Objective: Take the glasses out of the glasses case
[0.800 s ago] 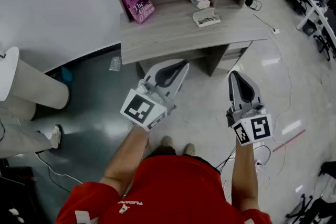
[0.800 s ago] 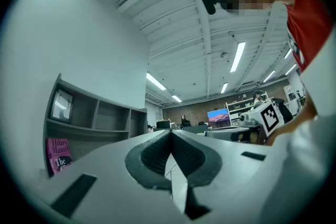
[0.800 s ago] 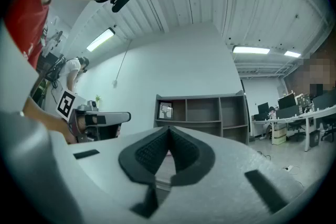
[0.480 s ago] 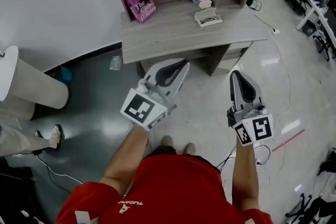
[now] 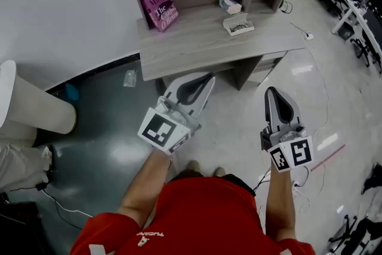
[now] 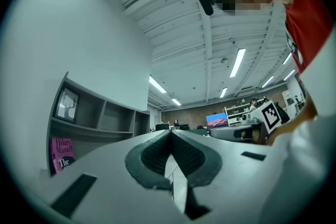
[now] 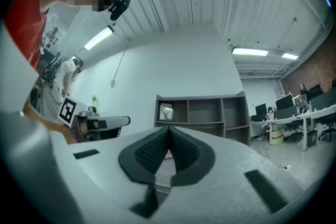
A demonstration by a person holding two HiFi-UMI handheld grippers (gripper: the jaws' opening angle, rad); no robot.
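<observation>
Well short of the tabletop (image 5: 197,48) bearing the glasses case (image 5: 238,24), left hand-held gripper (image 5: 209,76) and right hand-held gripper (image 5: 271,91) hang closed, both empty.

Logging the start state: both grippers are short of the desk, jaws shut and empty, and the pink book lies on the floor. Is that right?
Not quite. The pink book is not on the floor; the head view shows it propped up on the desk. The rest holds: the left gripper and the right gripper are short of the desk, jaws shut and empty.
</observation>
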